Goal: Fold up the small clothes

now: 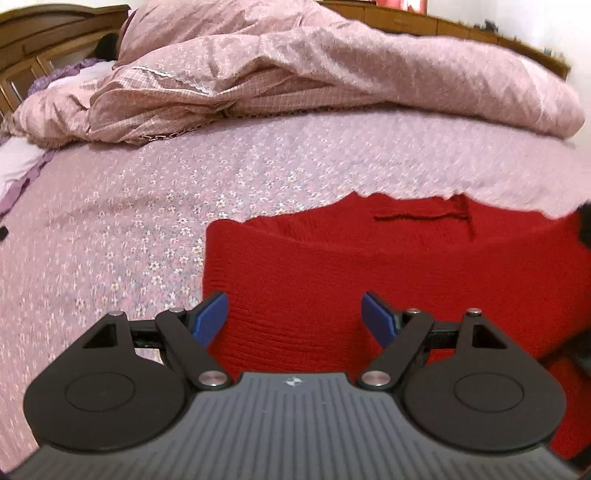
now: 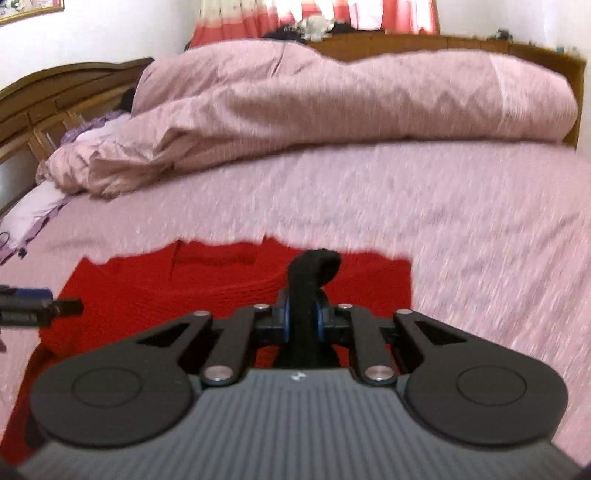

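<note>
A red knitted garment point(image 1: 369, 266) lies flat on the bed, with a pocket seam near its far edge. It also shows in the right wrist view point(image 2: 221, 284). My left gripper point(image 1: 295, 317) is open and empty, just above the garment's near left part. My right gripper point(image 2: 303, 317) is shut on a small black piece of cloth point(image 2: 314, 273), which sticks up between the pads above the red garment. A dark shape point(image 1: 583, 225) shows at the right edge of the left wrist view. The left gripper's tip point(image 2: 37, 304) shows at the left of the right wrist view.
The bed is covered by a pink flowered sheet point(image 1: 147, 221). A rumpled pink duvet point(image 1: 295, 74) lies heaped along the far side. A pillow point(image 1: 14, 162) lies at the left. A wooden headboard point(image 2: 55, 96) and curtains point(image 2: 314, 14) stand behind.
</note>
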A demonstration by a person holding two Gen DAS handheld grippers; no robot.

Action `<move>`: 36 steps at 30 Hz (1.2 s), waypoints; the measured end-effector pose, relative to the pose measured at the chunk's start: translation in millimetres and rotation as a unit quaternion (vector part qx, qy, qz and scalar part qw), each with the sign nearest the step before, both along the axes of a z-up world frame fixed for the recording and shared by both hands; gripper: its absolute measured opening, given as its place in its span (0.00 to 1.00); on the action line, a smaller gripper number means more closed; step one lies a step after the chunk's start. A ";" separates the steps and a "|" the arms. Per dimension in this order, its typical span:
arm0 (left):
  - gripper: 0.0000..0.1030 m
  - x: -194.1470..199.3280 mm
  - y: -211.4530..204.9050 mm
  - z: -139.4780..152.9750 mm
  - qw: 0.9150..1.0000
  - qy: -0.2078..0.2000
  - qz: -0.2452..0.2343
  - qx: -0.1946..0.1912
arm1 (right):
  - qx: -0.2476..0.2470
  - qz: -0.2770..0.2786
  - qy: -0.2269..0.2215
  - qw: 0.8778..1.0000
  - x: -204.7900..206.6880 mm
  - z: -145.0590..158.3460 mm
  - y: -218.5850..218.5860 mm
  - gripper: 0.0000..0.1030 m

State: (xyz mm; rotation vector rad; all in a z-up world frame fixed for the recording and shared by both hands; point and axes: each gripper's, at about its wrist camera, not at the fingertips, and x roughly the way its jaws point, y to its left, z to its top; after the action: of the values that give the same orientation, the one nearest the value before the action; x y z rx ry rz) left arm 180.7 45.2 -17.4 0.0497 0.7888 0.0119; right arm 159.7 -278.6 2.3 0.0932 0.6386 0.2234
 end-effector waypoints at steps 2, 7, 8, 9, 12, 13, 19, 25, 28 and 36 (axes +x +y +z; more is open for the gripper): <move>0.81 12.0 -1.7 -11.7 1.000 0.006 0.004 0.015 | -0.019 -0.007 0.003 1.000 12.5 -3.7 1.8 0.15; 0.91 29.0 4.0 -36.4 0.999 0.002 0.011 0.031 | -0.028 -0.023 0.064 0.997 43.7 -46.8 -0.5 0.15; 0.93 30.2 6.2 -37.9 1.000 0.000 0.013 0.028 | -0.025 -0.022 0.053 0.998 42.1 -51.6 -0.5 0.15; 0.93 31.5 7.9 -38.6 1.000 0.001 0.015 0.025 | -0.027 -0.022 0.043 0.998 39.9 -53.7 0.2 0.15; 0.94 33.1 11.4 -38.8 1.000 0.001 0.011 0.021 | -0.027 -0.026 0.039 0.999 36.9 -52.4 1.1 0.16; 0.94 32.8 11.9 -38.0 1.000 0.000 0.009 0.021 | -0.022 -0.027 0.041 0.999 36.5 -51.6 0.0 0.16; 0.94 9.9 13.8 -19.3 0.999 -0.002 0.012 0.033 | 0.009 -0.061 0.040 0.997 17.3 -30.0 -8.9 0.33; 0.94 -40.8 26.4 3.9 0.999 0.000 0.030 0.017 | 0.023 -0.071 0.032 0.997 -46.9 -11.0 -14.6 0.45; 0.94 -69.4 29.7 11.8 0.999 0.004 0.031 0.019 | 0.025 -0.072 0.037 0.996 -82.6 -7.7 -15.0 0.47; 0.94 -143.4 38.1 13.1 0.999 0.019 0.035 0.013 | 0.025 -0.078 0.049 0.995 -160.8 -12.3 -18.8 0.48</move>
State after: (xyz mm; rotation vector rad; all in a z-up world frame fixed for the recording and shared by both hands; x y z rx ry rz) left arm 37.3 83.3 -4.4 0.0470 0.8290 0.0869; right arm -1.1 -297.4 -9.9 0.2034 0.7207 0.0843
